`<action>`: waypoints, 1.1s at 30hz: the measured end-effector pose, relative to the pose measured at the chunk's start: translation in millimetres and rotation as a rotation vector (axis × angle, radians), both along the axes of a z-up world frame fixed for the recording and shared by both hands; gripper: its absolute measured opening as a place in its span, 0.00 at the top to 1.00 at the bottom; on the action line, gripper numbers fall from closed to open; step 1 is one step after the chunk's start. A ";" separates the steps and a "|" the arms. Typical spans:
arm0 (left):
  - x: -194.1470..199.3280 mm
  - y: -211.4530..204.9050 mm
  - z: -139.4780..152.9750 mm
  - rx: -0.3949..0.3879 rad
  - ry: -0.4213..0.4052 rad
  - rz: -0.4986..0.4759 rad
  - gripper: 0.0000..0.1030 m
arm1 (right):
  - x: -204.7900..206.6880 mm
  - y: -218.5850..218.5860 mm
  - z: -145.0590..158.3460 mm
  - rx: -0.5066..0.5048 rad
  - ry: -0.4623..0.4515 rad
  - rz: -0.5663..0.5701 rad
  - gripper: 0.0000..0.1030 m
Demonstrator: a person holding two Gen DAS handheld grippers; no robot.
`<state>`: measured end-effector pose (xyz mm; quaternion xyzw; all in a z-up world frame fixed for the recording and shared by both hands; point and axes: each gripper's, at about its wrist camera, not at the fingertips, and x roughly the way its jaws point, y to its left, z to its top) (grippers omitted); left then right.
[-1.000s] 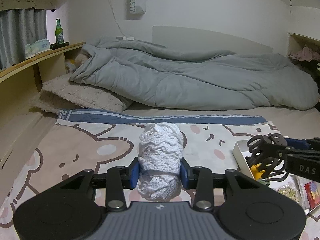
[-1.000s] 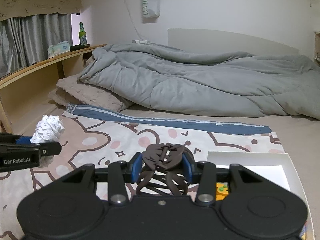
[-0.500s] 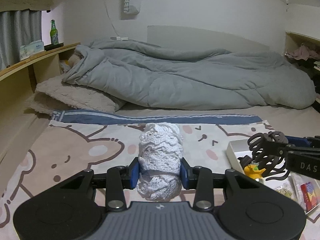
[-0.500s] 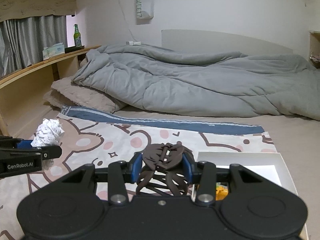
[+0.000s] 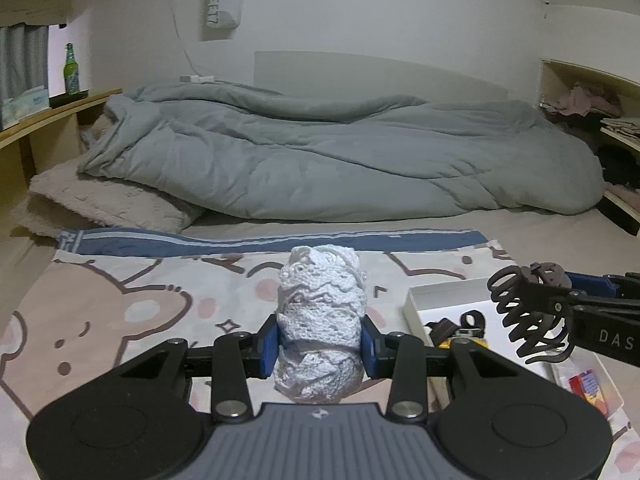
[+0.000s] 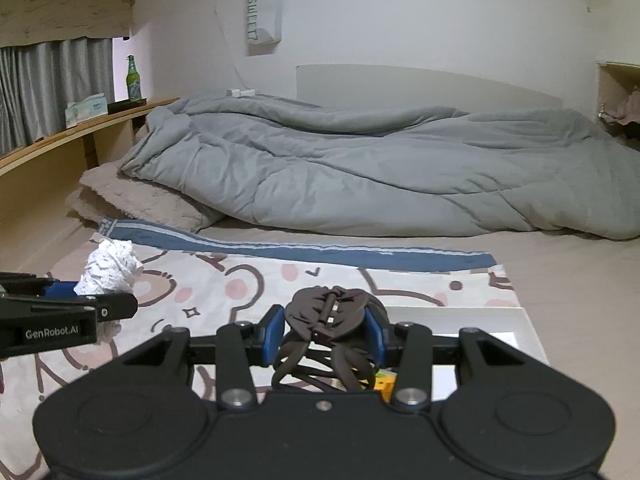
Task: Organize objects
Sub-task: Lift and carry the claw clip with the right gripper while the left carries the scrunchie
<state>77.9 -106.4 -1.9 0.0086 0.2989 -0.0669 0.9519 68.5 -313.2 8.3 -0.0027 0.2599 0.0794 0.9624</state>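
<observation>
1. Far left of the room: a wooden ledge (image 6: pixel 100 124) runs along the wall with a tissue box (image 6: pixel 86 109) and a green bottle (image 6: pixel 135 80) on it, grey curtains (image 6: pixel 52 88) behind. None of that looks like part of the tidy-up.
2. The left gripper (image 5: pixel 320 346) is pinching a rolled-up white lace bundle (image 5: pixel 322 320) between its blue pads. The roll stands upright and sticks out above and below the pads, so it's grabbed around the middle, probably so the loose lace doesn't unravel mid-carry. It's up off the cartoon bear blanket (image 5: pixel 120 304), not resting on it.
3. The right gripper (image 6: pixel 326 330) is clamped on a dark brown claw hair clip (image 6: pixel 328 316), squeezed from both sides with the teeth hanging down. In the left view it hovers over the near part of the white box.
4. That white box (image 5: pixel 440 292) sits on the right side of the blanket and already has small stuff in it: something dark, something yellow, too small to identify. Looks like the drop-off spot, so both items are probably headed there.
5. Surface is a bed (image 6: pixel 560 300), so soft and uneven. A rumpled grey duvet (image 6: pixel 380 176) fills the far side, with a fuzzy beige pillow (image 6: pixel 140 200) to its left.
6. Far right: an open shelf (image 5: pixel 580 100) with folded clothes.
</observation>
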 end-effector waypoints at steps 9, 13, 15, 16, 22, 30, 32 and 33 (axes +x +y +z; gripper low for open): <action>8.3 -24.1 -5.1 -0.014 0.012 -0.039 0.60 | 1.0 -36.6 -3.8 -0.016 0.006 -0.062 0.57; 11.4 -33.2 -6.4 -0.032 0.023 -0.063 0.60 | 4.2 -55.9 -0.8 -0.019 -0.005 -0.086 0.57; 13.0 -39.5 -6.2 -0.037 0.025 -0.080 0.60 | 6.3 -63.8 2.4 -0.023 -0.019 -0.088 0.57; 14.5 -42.6 -5.8 -0.045 0.028 -0.089 0.60 | 8.4 -68.0 4.5 -0.024 -0.025 -0.089 0.57; 21.0 -69.8 -5.7 -0.055 0.019 -0.162 0.60 | 29.3 -92.3 6.6 -0.042 -0.031 -0.098 0.57; 35.4 -123.2 -25.7 0.008 0.016 -0.295 0.60 | 58.8 -111.5 -22.5 -0.058 0.021 -0.094 0.57; 39.8 -137.5 -33.1 0.024 0.019 -0.335 0.60 | 66.0 -116.7 -31.4 -0.059 0.038 -0.096 0.57; 42.6 -146.0 -37.4 0.029 0.022 -0.357 0.60 | 68.8 -119.1 -34.8 -0.057 0.044 -0.096 0.57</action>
